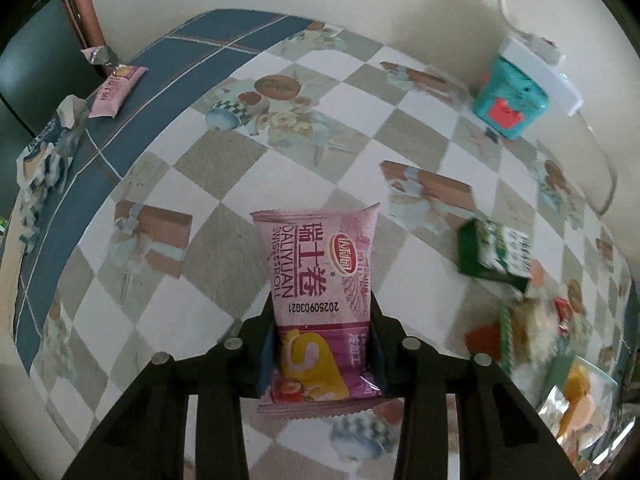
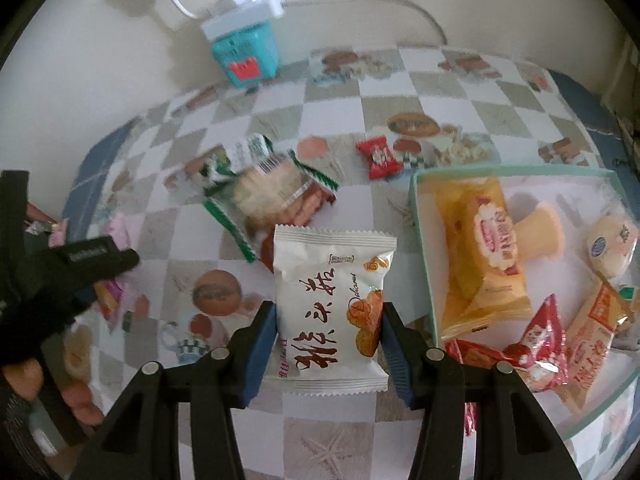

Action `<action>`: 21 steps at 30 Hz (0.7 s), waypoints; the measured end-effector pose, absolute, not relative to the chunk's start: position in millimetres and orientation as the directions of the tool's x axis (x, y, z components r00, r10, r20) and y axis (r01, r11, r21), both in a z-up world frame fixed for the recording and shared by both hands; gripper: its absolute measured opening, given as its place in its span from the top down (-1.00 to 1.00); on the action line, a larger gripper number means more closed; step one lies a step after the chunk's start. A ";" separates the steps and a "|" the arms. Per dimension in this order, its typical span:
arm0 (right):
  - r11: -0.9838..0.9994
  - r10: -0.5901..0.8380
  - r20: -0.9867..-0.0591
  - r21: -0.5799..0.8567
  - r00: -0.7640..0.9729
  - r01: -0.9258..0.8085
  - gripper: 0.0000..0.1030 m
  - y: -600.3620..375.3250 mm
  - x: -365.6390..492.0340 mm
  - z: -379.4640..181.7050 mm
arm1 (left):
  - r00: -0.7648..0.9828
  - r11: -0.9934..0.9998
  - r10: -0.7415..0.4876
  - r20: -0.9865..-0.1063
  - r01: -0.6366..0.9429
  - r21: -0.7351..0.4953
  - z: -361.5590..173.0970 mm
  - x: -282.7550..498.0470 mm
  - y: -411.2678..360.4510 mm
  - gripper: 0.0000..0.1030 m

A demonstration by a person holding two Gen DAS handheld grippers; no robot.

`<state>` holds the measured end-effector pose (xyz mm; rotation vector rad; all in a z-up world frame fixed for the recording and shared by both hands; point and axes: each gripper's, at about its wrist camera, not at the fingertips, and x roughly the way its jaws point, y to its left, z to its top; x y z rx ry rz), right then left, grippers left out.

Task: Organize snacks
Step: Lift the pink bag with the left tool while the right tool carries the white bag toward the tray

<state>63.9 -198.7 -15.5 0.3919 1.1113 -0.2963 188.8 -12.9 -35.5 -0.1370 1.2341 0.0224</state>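
My left claw [image 1: 323, 344] points forward over the counter [image 1: 400, 128], its two fingers closed in against the sides of a pink snack pack [image 1: 316, 280] that stands up between them. My right claw [image 2: 329, 344] also points forward, its blue pads [image 2: 260, 344] pressed on either side of a white snack pack [image 2: 332, 304]. In the right wrist view my left claw shows at the left edge, with my bare fingers [image 2: 80, 400] wrapped around its handle.

A teal box [image 2: 245, 56] with a white lid stands by the wall on the checked worktop [image 1: 360, 128], white cable [image 2: 400, 4] behind.
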 end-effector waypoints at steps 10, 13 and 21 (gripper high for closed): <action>0.870 -0.063 -0.851 0.209 0.521 0.446 -0.05 -213.5 46.4 26.7 | 0.437 0.993 -0.096 -0.895 -0.017 -0.114 15.0 152.0 -37.9 0.23; 0.858 -0.076 -0.839 0.220 0.538 0.464 -0.05 -224.6 40.0 33.8 | 0.465 0.992 -0.115 -0.878 0.013 -0.123 28.7 144.7 -47.3 0.23; 0.803 -0.127 -0.823 0.243 0.554 0.544 -0.05 -263.8 17.2 42.9 | 0.518 0.985 -0.174 -0.837 0.110 -0.136 58.1 125.0 -78.3 0.23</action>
